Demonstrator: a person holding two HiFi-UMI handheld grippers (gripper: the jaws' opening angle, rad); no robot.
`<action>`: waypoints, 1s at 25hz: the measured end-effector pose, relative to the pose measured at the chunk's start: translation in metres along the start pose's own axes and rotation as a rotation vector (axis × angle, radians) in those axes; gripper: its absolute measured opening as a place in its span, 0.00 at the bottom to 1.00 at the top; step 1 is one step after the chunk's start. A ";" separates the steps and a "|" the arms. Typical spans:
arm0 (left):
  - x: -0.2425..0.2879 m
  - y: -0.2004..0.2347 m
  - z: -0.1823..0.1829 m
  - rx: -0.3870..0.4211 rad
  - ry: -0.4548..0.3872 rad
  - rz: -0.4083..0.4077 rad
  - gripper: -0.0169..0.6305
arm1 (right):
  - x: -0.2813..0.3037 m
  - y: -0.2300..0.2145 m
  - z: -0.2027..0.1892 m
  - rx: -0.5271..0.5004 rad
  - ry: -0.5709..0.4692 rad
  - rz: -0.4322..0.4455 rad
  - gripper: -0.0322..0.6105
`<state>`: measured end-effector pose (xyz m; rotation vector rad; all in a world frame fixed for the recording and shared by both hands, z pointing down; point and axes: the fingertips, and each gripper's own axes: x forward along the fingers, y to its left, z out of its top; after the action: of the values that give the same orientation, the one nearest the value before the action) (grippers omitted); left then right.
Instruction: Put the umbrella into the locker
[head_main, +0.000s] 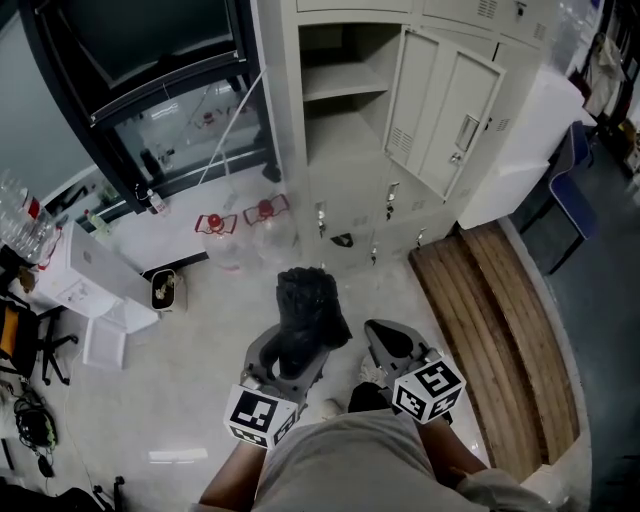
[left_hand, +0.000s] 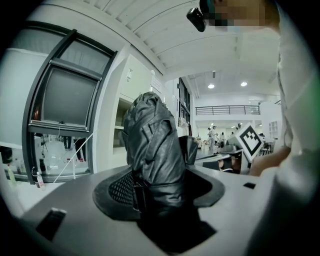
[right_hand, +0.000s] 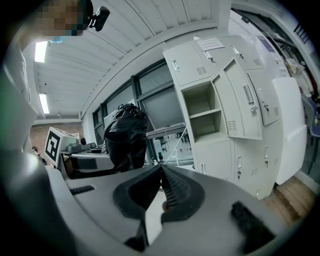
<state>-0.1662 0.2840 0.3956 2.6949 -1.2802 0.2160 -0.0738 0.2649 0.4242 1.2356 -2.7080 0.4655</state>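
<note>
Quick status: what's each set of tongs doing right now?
Left tongs: closed on the black folded umbrella.
Right tongs: closed, nothing between them.

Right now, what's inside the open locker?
One shelf splits the open locker; both sections look empty, though their back corners are shadowed. The umbrella is outside, gripped in the left hand-held gripper.

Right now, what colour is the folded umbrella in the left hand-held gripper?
The umbrella is black; the left gripper view shows it best.
</note>
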 end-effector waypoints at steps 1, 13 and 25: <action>0.003 0.001 0.000 0.001 0.000 -0.002 0.46 | 0.001 -0.002 0.000 0.001 0.000 0.000 0.09; 0.075 0.022 0.008 -0.015 -0.015 0.011 0.46 | 0.040 -0.070 0.005 0.017 0.019 0.026 0.09; 0.185 0.077 0.036 -0.050 0.007 0.072 0.46 | 0.112 -0.177 0.057 0.002 0.024 0.070 0.09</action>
<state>-0.1085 0.0889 0.4021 2.6070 -1.3635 0.1996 -0.0135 0.0563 0.4370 1.1316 -2.7379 0.4882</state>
